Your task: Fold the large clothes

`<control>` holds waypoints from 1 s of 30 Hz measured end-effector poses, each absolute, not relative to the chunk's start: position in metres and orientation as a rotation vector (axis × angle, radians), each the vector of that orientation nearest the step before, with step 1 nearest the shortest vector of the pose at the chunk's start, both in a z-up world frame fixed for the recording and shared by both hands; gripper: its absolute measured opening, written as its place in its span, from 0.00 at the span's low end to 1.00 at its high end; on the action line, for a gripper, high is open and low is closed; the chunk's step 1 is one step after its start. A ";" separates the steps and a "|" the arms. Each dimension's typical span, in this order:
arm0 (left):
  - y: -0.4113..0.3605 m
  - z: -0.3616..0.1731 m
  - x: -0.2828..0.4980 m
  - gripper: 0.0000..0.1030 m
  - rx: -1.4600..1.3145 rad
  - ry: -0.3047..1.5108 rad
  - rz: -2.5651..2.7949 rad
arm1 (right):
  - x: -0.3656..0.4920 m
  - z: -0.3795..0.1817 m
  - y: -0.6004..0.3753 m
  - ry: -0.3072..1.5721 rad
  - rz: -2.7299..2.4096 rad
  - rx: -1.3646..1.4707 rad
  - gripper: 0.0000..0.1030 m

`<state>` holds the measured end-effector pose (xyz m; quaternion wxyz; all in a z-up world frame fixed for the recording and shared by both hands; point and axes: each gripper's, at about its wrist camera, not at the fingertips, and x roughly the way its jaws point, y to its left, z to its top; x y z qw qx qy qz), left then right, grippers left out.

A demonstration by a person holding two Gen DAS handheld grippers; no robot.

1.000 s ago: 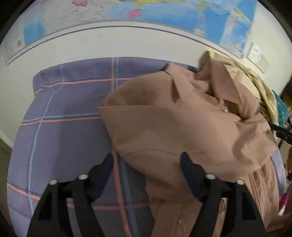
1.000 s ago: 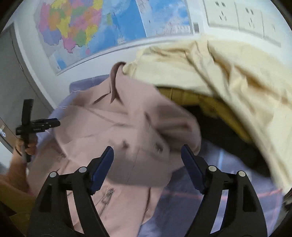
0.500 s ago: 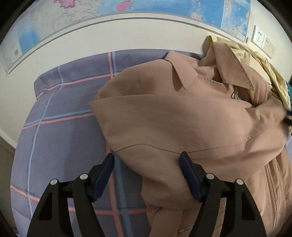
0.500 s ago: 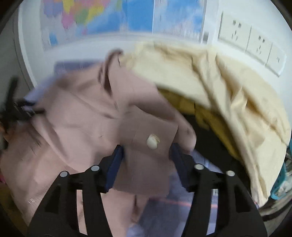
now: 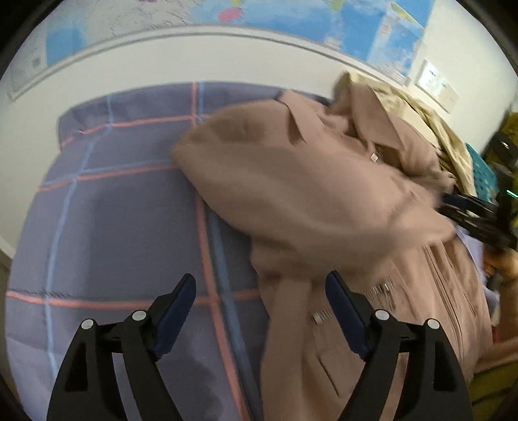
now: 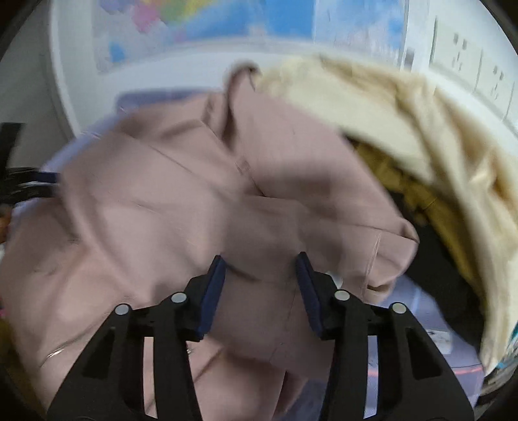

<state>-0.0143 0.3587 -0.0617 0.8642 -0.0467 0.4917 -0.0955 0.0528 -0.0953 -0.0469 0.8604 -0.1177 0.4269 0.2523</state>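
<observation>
A dusty-pink zip jacket [image 5: 307, 194] lies on a purple checked cloth [image 5: 113, 226], collar at the far side, one sleeve folded across its body. My left gripper [image 5: 260, 307] is open and empty above the jacket's near left edge. My right gripper [image 6: 260, 285] hangs over the jacket [image 6: 194, 210] with its jaws partly closed around the sleeve fabric; the view is blurred and a firm grip does not show. The right gripper also appears in the left wrist view [image 5: 469, 213] at the jacket's right edge.
A pile of cream and mustard clothes [image 6: 404, 129] lies to the right of the jacket against the wall. A wall map [image 5: 259, 19] and sockets [image 6: 469, 64] are behind. The cloth's left part is bare.
The right gripper's jaws narrowed around the sleeve cuff and carried it across the jacket's body. The left gripper stayed open and drew back slightly towards the near edge.
</observation>
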 end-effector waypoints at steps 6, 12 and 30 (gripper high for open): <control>0.341 -0.079 -0.028 0.79 -0.045 1.103 -0.240 | 0.044 -0.028 -0.107 0.873 0.571 -0.138 0.57; 0.338 -0.080 -0.050 0.80 -0.045 1.096 -0.291 | -0.010 -0.014 -0.169 0.901 0.643 0.103 0.72; 0.315 -0.081 -0.113 0.05 -0.174 1.113 -0.331 | -0.092 -0.073 -0.177 1.048 0.922 0.472 0.04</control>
